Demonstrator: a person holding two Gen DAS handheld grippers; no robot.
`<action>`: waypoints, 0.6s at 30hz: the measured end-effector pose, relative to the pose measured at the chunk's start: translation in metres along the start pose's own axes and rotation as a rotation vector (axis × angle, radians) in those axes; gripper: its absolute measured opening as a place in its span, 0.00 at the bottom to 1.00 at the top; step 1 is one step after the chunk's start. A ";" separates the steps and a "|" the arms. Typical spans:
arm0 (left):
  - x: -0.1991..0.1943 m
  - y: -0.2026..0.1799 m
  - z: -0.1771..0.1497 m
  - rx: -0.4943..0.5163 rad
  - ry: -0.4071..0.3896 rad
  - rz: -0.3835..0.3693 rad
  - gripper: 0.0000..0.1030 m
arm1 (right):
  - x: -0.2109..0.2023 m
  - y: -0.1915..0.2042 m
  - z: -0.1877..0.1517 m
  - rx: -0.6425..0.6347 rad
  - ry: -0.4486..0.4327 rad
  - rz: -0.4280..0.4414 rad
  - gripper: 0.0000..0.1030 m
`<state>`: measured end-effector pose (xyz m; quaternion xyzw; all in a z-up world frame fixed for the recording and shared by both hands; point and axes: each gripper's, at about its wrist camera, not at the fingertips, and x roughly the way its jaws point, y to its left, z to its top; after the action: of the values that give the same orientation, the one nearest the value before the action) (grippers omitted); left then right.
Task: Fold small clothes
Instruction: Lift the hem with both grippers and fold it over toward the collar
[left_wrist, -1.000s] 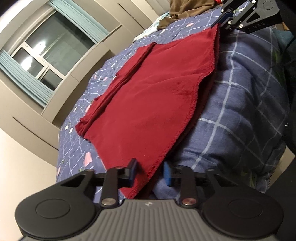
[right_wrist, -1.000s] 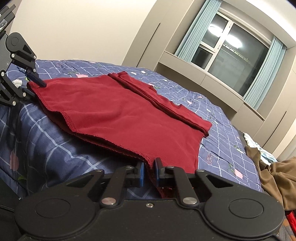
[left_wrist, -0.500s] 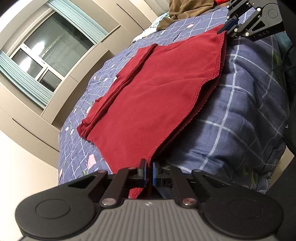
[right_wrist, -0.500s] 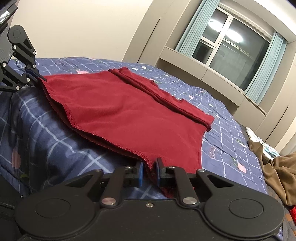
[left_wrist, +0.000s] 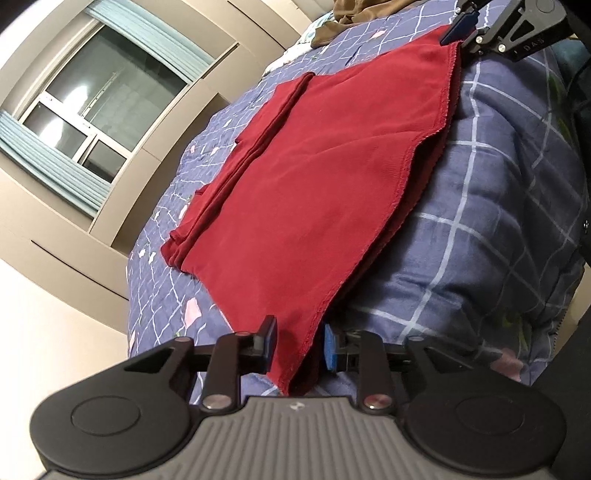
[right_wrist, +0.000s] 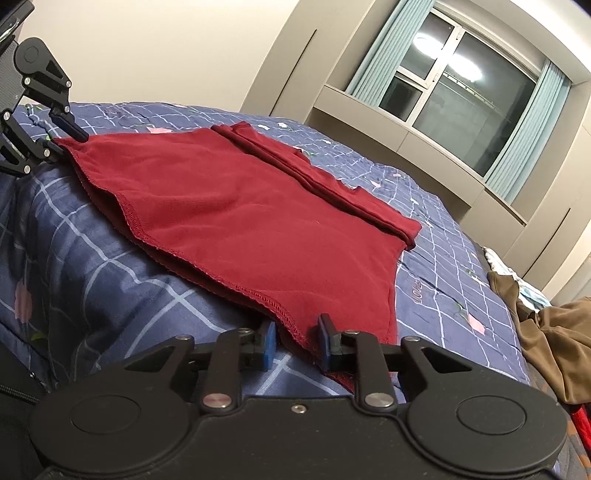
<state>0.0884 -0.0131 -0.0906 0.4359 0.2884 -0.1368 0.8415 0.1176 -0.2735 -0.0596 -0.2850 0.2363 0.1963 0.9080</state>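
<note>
Red knit garment lies flat on the blue checked quilt, mid-frame, sleeves already tucked in. We have just been opening both claws, left claw and right claw, around its near corners; folding over remains.

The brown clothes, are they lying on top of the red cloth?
No, the brown clothes lie apart on the quilt, off to the side of the red cloth.

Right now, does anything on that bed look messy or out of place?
Mostly tidy: the red garment lies flat on the blue checked quilt, though its near hem hangs over the quilt's edge. The odd thing is a brown garment, crumpled in a heap at the far side, not yet folded.
</note>
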 end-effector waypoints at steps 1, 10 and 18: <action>-0.001 0.001 0.000 -0.003 0.001 -0.003 0.26 | 0.000 0.000 0.000 0.003 0.001 0.001 0.22; -0.011 0.018 0.011 -0.086 -0.065 0.063 0.05 | -0.006 -0.011 0.013 0.040 -0.029 -0.006 0.14; -0.014 0.045 0.029 -0.144 -0.117 0.122 0.05 | -0.006 -0.027 0.030 0.078 -0.070 -0.044 0.14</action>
<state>0.1093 -0.0105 -0.0400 0.3825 0.2209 -0.0897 0.8927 0.1354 -0.2764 -0.0229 -0.2476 0.2056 0.1770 0.9301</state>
